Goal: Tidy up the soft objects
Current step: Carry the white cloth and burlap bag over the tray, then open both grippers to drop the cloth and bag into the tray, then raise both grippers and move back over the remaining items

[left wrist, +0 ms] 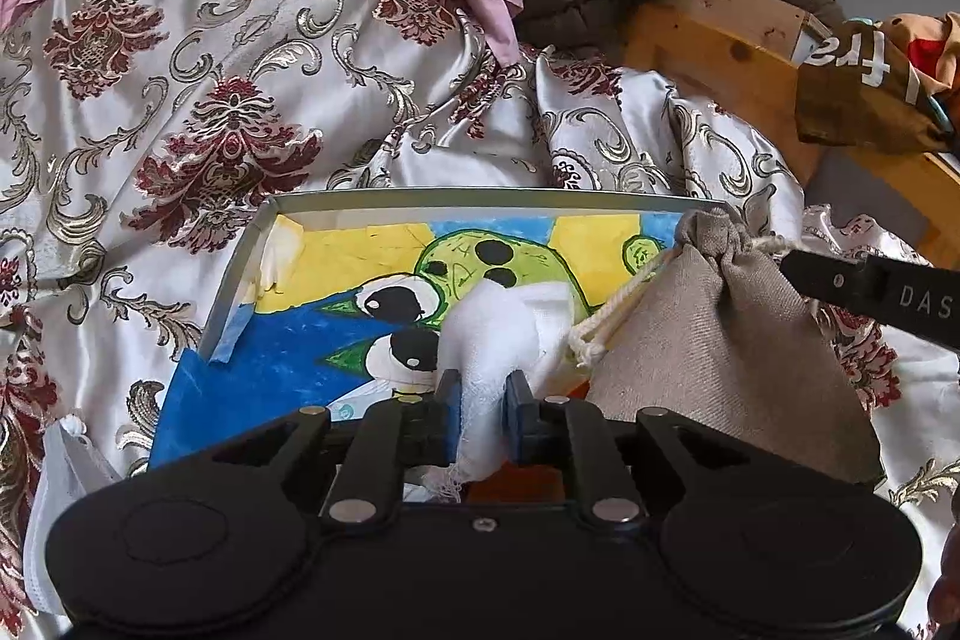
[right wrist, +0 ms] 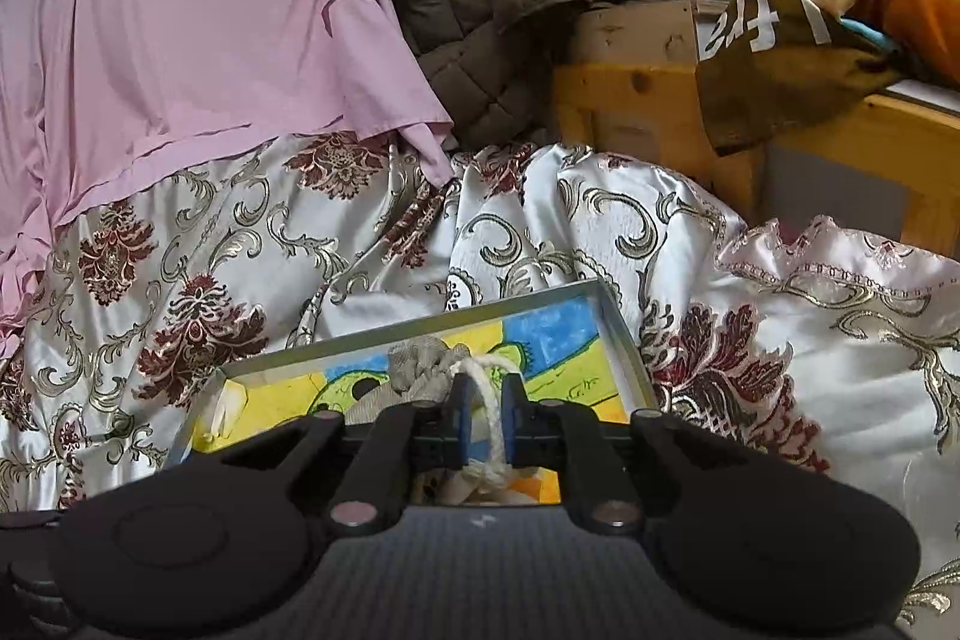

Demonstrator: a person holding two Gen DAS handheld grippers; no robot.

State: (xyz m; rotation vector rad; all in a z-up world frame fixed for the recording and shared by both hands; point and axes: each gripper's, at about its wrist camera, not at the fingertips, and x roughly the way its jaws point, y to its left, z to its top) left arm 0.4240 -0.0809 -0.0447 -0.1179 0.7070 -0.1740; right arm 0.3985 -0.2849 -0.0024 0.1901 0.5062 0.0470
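Here, left gripper (left wrist: 483, 388) grasping white gauze (left wrist: 480, 334), right gripper (right wrist: 485, 400) around pouch (left wrist: 708, 340) drawstring (right wrist: 489, 412), pinch uncertain; both items hang over painted box (left wrist: 360, 205) directly ahead. Placement nearly done; release remains.

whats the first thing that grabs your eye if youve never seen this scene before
The shallow tray with its loud blue, yellow and green cartoon drawing sits in the middle of a shiny floral bedspread. Over it, the left gripper has white gauzy cloth between its fingers, and beside that a grey drawstring pouch hangs by its cord, which runs between the right gripper fingers.
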